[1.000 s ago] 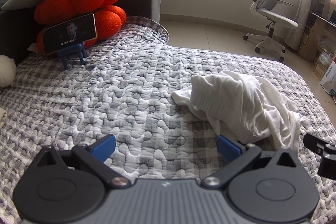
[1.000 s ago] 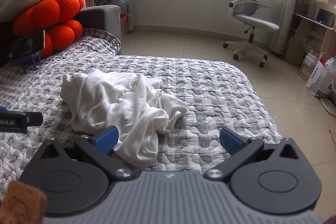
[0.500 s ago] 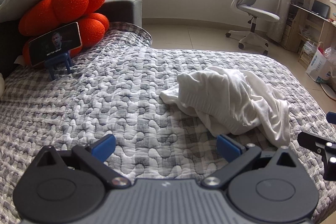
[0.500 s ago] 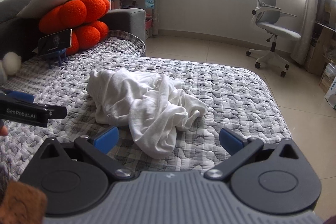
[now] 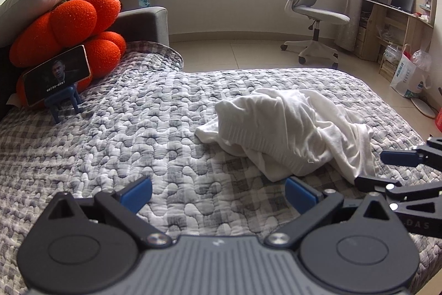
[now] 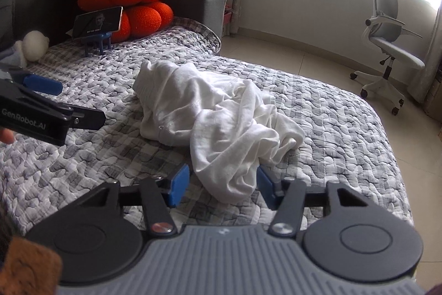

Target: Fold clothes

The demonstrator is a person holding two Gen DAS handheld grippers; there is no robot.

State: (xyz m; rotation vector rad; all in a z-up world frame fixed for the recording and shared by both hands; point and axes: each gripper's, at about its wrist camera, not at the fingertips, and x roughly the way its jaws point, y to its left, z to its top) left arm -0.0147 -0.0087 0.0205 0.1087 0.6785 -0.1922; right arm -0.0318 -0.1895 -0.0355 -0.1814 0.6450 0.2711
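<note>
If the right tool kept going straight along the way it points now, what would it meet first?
Most likely the near hanging fold of the crumpled white cotton garment, which already lies between the right tool's blue pads; its jaws have just been closing, though contact isn't clear.

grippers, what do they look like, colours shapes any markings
The left gripper and the right gripper look alike: a ribbed grey body, two round black discs, black linkage arms with silver pivot screws, and flat blue pads on the fingers. The right wrist view shows white "GenRobot.AI" lettering on the side of the left one.
</note>
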